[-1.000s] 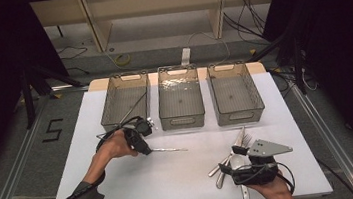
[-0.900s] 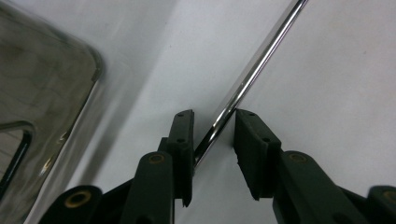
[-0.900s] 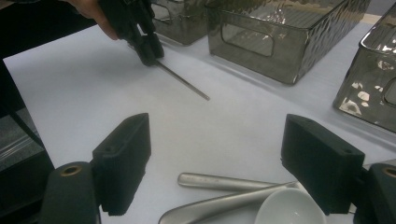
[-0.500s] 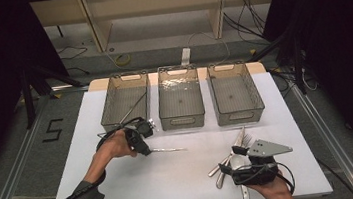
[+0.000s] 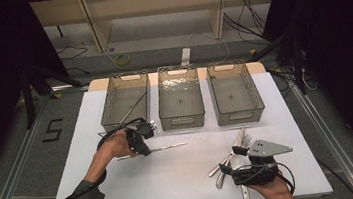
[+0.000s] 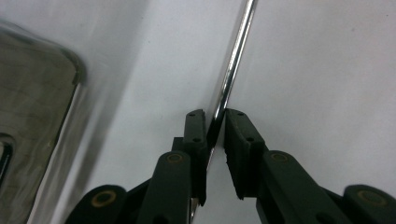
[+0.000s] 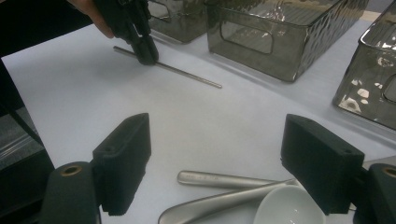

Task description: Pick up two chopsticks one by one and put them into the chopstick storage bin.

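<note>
Left gripper (image 5: 139,143), its jaws having just been closing, is pinching the metal rod (image 5: 167,147) lying on the white tabletop (image 5: 173,180); right gripper (image 7: 219,168) is hovering, jaws spread, over cutlery (image 7: 224,179).

A thin, straight, shiny metal rod (image 5: 162,148) lies flat on the white table (image 5: 173,180), left of the table's middle and roughly parallel to its near edge, in front of the left and middle clear grey bins. Its left portion sits between two black pads (image 6: 196,135) that press on it from both sides; its right end points free toward the table's centre.
</note>
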Available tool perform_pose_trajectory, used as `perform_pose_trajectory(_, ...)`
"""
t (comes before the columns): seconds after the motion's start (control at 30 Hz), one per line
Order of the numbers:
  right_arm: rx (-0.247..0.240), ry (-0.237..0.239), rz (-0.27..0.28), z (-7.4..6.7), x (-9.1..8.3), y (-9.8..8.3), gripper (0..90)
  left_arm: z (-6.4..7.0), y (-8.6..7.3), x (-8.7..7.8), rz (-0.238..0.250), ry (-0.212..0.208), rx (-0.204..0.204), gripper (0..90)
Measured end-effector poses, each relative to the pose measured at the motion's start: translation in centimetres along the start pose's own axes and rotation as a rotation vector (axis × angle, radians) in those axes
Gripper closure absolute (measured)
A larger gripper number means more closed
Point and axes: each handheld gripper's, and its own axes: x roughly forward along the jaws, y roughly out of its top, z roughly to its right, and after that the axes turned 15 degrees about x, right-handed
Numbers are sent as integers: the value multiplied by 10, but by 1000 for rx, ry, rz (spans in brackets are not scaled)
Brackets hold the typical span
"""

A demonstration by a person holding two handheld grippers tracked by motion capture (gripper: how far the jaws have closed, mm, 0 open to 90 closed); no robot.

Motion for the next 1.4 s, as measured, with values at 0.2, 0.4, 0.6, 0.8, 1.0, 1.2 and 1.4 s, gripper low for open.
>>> perform_pose_trajectory(0.2, 1, 2, 0, 0, 0, 0, 252, 3, 1, 0, 4, 1, 17, 835)
perform_pose_trajectory(0.4, 0, 5, 2, 1, 0, 0, 253, 3, 2, 0, -9, 7, 44, 844)
perform_pose_trajectory(0.6, 1, 7, 4, 1, 0, 0, 253, 4, 0, 0, 23, 23, 39, 847)
perform_pose_trajectory(0.8, 6, 7, 5, 1, 0, 0, 254, 4, 1, -7, 48, 39, 27, 848)
perform_pose_trajectory(1.0, 7, 4, 0, 1, -1, 1, 255, 7, 0, -27, 112, 49, 13, 848)
perform_pose_trajectory(1.2, 7, 5, 0, 2, -2, 1, 255, 19, 8, -44, 160, 58, 18, 848)
perform_pose_trajectory(1.4, 9, 3, 5, 2, -2, 1, 255, 20, 8, -61, 212, 95, -17, 847)
